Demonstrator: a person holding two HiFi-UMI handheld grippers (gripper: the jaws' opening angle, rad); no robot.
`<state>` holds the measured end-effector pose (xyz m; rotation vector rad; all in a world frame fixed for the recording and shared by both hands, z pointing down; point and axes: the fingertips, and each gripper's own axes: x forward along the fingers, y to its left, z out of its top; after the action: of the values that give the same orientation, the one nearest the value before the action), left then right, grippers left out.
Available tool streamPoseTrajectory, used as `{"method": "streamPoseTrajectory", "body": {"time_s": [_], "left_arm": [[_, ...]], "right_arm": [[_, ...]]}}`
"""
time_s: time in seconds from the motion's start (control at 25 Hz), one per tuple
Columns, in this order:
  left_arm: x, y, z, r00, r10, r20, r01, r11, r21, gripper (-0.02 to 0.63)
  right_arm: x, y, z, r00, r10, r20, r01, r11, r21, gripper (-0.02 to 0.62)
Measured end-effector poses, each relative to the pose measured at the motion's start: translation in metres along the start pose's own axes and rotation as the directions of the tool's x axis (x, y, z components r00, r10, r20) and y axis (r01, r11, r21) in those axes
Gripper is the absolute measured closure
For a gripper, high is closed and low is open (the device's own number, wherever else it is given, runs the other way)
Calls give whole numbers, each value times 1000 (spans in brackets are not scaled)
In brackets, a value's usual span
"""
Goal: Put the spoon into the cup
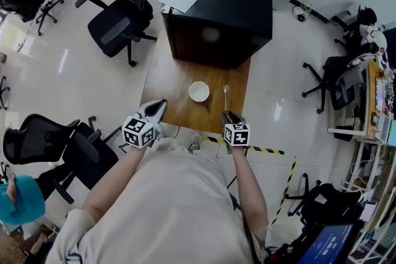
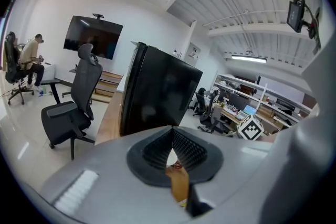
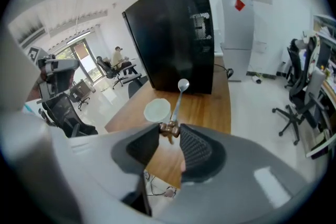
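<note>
**Claw state.** The right claw (image 3: 169,130) is clamping the very end of the spoon (image 3: 177,99) handle. The spoon is projecting away from the claw, bowl far, and appears to be off the bench (image 3: 212,107). The left claw (image 2: 172,140) is holding its jaws together on nothing, and it is hovering at the near left corner of the bench.

**Target.** The cup (image 3: 157,110) is standing upright just left of the spoon and apart from it.

**Hazards.**
- The pads are gripping only the handle tip, so the long free length is likely acting as a lever. A quick swing could pivot the spoon in the pads or let it slip out.
- A low approach from the right could drive the bowl into the cup's rim and tip or push the light cup.
- The spoon is riding near the right edge of the bench, so a drop there would probably reach the floor.

**Clearance.**
- The black cabinet (image 3: 173,34) is blocking the far end.
- Open bench is lying around the cup on the left and near sides.
- Space above the cup is standing free.
</note>
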<state>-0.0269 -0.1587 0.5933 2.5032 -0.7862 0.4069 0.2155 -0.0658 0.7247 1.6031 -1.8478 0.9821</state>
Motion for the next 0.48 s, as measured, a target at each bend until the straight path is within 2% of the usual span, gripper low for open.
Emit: {"method": "streamPoseTrajectory", "body": {"time_s": [0.24, 0.48], "left_arm": [[8, 1, -3, 999, -41, -12, 41, 999, 4, 604], [12, 2, -7, 996, -89, -32, 89, 996, 10, 604]], "right_arm": [[-8, 21, 26, 1000, -6, -21, 5, 999, -49, 472], [2, 46, 25, 993, 12, -120, -19, 998, -65, 472]]}}
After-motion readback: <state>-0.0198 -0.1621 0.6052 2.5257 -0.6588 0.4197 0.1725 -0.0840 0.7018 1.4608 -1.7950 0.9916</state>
